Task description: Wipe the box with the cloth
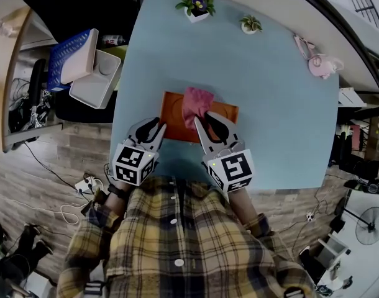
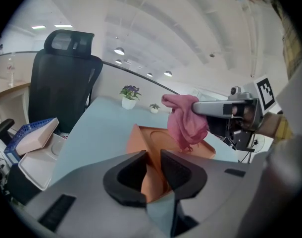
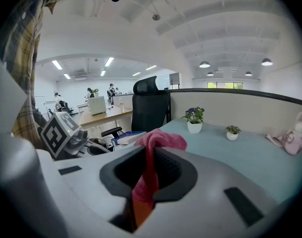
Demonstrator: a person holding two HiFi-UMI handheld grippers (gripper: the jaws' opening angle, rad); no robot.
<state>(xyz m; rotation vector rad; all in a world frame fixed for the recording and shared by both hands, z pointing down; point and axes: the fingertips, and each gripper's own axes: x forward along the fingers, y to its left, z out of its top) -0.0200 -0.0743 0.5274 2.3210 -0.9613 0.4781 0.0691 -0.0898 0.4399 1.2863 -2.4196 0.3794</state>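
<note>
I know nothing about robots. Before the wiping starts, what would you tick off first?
1. The cloth is pinched in the right gripper: ok.
2. The cloth hangs over the box: ok. Whether it touches the box yet: cannot tell.
3. The left gripper has the box's near corner between its jaws: ok. Whether the pinch is firm: cannot tell.
4. The box lies on the table: ok.
5. The plant pots stand well away at the far edge: ok.

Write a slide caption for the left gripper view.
Left gripper straddles a corner of the orange box; right gripper holds the pink cloth over it.
</note>
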